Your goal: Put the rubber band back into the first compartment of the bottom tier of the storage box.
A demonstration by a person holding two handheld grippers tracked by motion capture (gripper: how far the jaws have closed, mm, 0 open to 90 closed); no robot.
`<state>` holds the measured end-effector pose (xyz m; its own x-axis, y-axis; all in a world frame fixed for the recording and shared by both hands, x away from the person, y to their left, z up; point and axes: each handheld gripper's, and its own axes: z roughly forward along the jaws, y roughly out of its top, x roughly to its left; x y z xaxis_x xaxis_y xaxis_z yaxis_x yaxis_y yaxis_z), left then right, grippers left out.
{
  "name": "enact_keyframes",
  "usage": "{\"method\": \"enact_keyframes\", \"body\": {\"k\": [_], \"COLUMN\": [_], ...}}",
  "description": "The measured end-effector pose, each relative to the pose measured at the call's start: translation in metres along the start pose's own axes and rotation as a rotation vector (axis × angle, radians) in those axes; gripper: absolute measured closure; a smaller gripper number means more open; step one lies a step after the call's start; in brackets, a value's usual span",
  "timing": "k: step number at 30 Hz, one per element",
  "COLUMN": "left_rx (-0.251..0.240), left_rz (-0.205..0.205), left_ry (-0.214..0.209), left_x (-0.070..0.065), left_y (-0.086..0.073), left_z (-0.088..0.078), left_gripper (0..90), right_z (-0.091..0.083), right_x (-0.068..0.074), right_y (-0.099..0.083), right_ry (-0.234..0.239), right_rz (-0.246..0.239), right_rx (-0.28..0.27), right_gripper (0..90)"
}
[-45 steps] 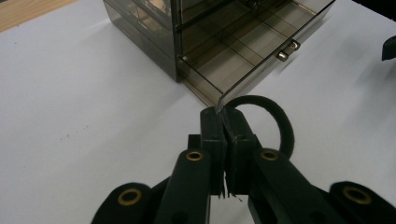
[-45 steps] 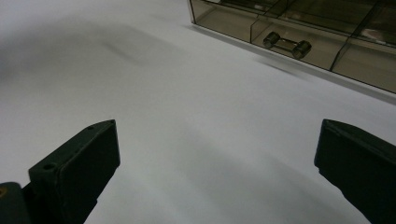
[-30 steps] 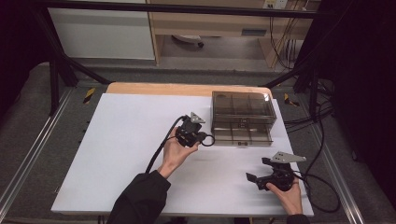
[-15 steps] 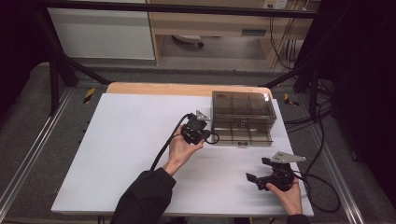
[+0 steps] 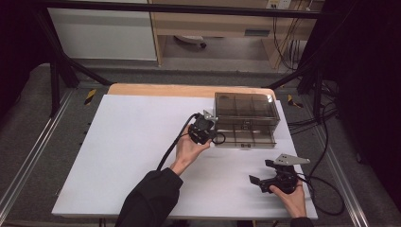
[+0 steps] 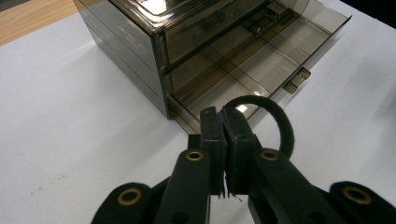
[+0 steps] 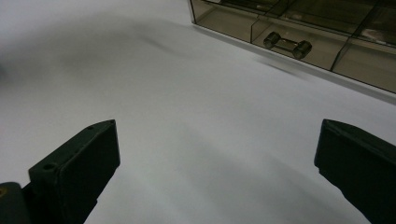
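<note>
A smoky clear drawer cabinet [image 5: 246,106] stands at the table's far right, its bottom drawer [image 5: 246,138] pulled out toward me. My left gripper [image 5: 210,135] is at the drawer's left front corner, shut on a black rubber ring [image 5: 218,139]. In the left gripper view the jaws [image 6: 226,126] pinch the ring [image 6: 285,128], whose loop hangs to the right over the drawer's [image 6: 266,60] near corner beside the cabinet [image 6: 135,42]. My right gripper [image 5: 261,171] rests near the table's front right, open and holding nothing. Its view [image 7: 219,172] looks along the white surface toward the drawer handle [image 7: 287,45].
A white sheet [image 5: 127,151] covers the table, with a wooden strip [image 5: 156,90] at its far edge. Cables [image 5: 326,189] trail off the right side. The drawer's divided compartments look empty from here.
My left gripper has moved slightly right and forward with the ring, up to the open drawer. The right gripper has stayed in place.
</note>
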<state>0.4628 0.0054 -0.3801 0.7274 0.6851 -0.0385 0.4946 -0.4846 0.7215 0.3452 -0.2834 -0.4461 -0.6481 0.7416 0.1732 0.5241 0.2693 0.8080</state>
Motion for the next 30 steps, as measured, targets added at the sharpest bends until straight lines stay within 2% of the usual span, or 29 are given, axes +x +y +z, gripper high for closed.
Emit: {"method": "enact_keyframes", "body": {"k": [21,30], "left_rx": [0.005,0.016], "left_rz": [0.008,0.009], "left_ry": [0.017,0.024], "left_x": [-0.002,-0.002], "left_y": [0.015,0.016], "left_z": [0.018,0.029], "left_gripper": [87.1,87.1], "right_z": [0.0,0.0], "right_x": [0.0,0.0], "right_y": [0.0,0.0], "right_ry": [0.0,0.0], "right_rz": [-0.001,0.003], "right_rx": [-0.002,-0.003], "right_gripper": [0.8,0.8]}}
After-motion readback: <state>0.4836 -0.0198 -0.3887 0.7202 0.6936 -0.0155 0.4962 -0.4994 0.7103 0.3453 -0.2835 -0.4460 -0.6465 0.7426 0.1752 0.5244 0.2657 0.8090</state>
